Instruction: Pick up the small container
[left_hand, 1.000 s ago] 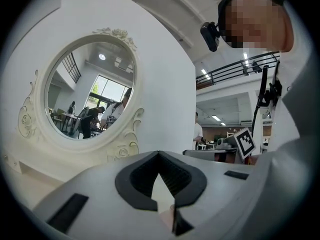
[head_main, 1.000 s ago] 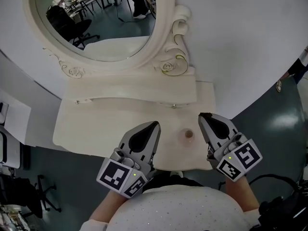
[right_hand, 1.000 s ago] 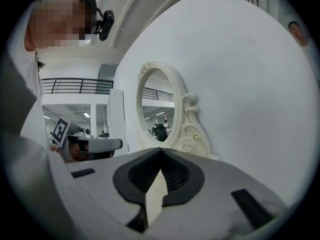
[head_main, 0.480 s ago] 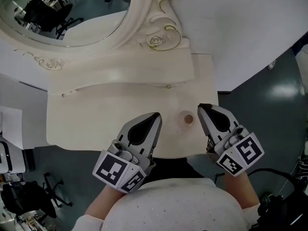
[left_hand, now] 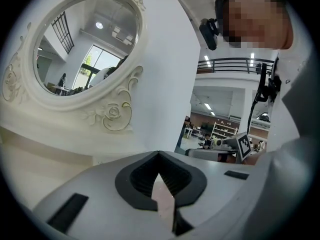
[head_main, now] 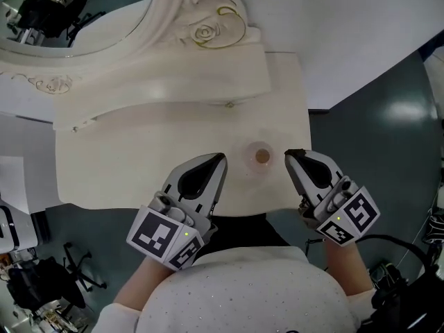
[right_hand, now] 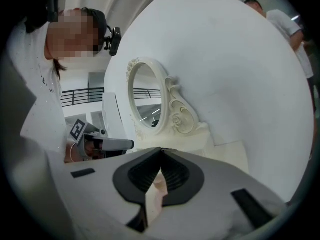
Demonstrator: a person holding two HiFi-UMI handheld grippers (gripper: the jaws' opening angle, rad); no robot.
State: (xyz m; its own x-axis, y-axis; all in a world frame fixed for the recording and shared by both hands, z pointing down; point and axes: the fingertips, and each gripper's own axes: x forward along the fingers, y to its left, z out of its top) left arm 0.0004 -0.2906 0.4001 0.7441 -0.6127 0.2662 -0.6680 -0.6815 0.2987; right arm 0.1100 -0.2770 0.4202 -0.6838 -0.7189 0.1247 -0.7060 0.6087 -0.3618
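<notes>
Head view looks steeply down on a cream desk [head_main: 132,151] with an oval mirror [head_main: 69,12] at the upper left of the frame. The small container [head_main: 261,157] sits on the desk just below the centre of the frame, in the gap between the two tool tips and a little nearer the right one. It is round and low, pale or clear at the rim with a brownish middle; whether that middle is a lid or the contents is too small to tell.

The left tongs [head_main: 220,158] hover just left of it and the right tongs [head_main: 287,154] just right of it, neither touching it. In the left gripper view the left tongs [left_hand: 159,155] are pressed together at the tips with nothing pinched, and the right gripper view shows the right tongs [right_hand: 161,151] the same. Neither of these views shows the container.

Judging by its size, it is probably light and stiff, with smooth sides that could slip or skate across the desk if nudged. The best hold seems to be across its round wall, low down, with tongs spread first and then closed gently.
</notes>
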